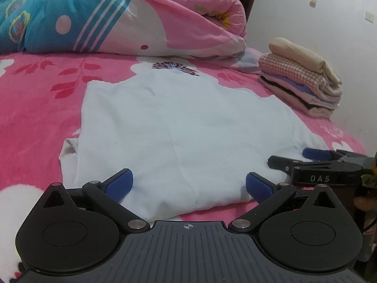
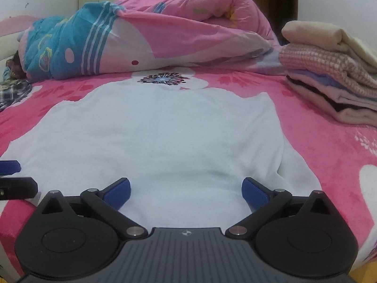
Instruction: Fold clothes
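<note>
White garment [image 1: 179, 127] lies flat on the bed [image 1: 30, 108], partly folded into a rough rectangle. Long axis runs from the near bed edge away toward the rolled quilt [image 1: 141, 16]; near end is the wider one, far end narrows a bit just short of the dark flower print [image 1: 175, 67] on the bed cover. A seam runs down the middle along that same axis. At the garment's near-left corner a small flap of cloth sticks out sideways from under the top layer, probably a sleeve, too bunched to be sure.

Left hand-held gripper [image 1: 189, 185]: jaws spread wide, blue pads over the garment's near edge, nothing pinched between them. Whether the pads touch the cloth is not clear from this angle.

Right hand-held gripper [image 2: 186, 189]: also spread wide, over the garment's near edge further right, nothing clamped. It shows in the left wrist view too, at the garment's near-right corner, fingers pointing across the cloth.

Stack of folded clothes [image 2: 329, 75] sits right of the garment's far end, apart from it; cream piece on top, pink checked one below. A bit of dark plaid cloth [image 2: 14, 92] sits far left of the garment, beside the quilt.
</note>
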